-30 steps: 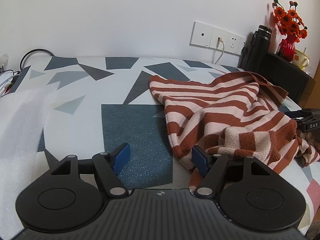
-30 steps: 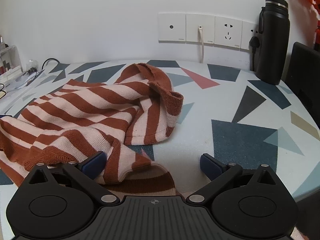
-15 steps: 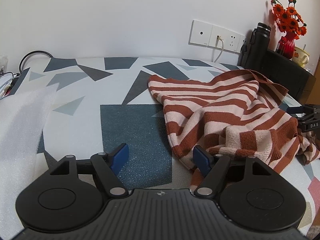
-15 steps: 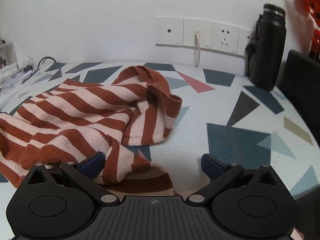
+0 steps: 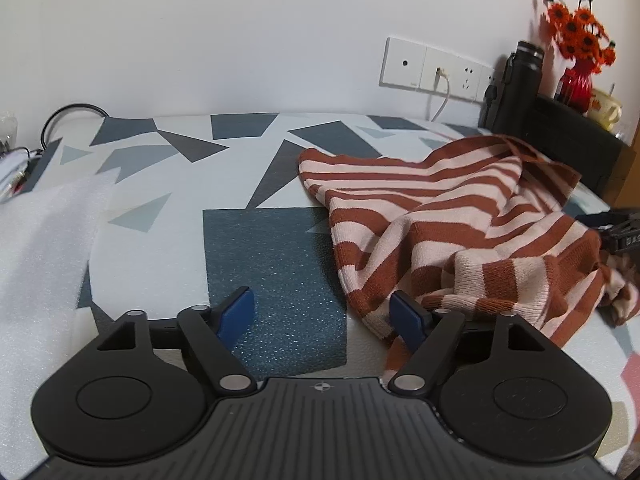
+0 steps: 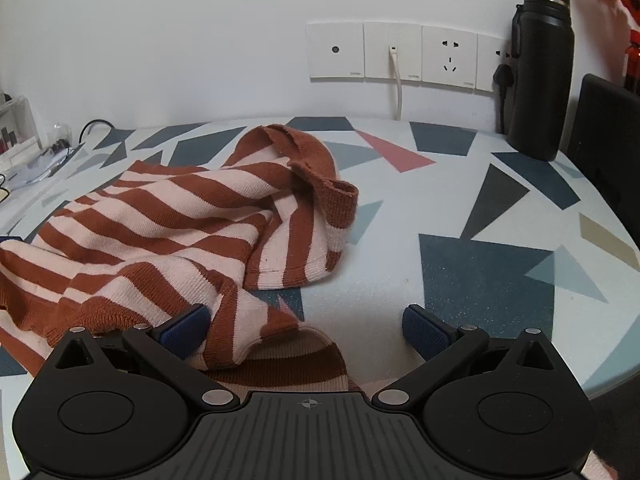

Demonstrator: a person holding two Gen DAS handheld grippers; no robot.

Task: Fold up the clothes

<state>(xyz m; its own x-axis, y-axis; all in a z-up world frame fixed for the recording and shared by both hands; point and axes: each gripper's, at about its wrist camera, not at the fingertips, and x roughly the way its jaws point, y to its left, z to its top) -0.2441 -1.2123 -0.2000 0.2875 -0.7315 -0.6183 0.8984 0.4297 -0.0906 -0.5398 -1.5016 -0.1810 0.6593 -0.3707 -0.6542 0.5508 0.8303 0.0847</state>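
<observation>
At the table's left edge a white foam sheet [image 5: 36,248] lies over the patterned table [image 5: 168,176], with a black cable [image 5: 72,114] looped at the far left corner against the wall. The left gripper [image 5: 324,312] hovers low over the near edge, its jaws spread and just now widening, nothing but the dark blue patch of the table between the blue pads [image 5: 238,312]; the right-hand pad sits just beside the sweater's hem, and whether it touches the knit is hard to tell. The striped sweater [image 5: 448,224], rust and pale pink, lies crumpled across the middle of the table toward the near edge, one fold standing up at its far side. The right gripper [image 6: 306,328] is released too, jaws wide; a bunched cuff of the sweater lies between them, close against the left pad, with bare table before the other. Behind, wall sockets [image 6: 394,52] hold a white cord, and a black bottle [image 6: 540,72] stands at the far right corner, near red flowers [image 5: 580,32]
</observation>
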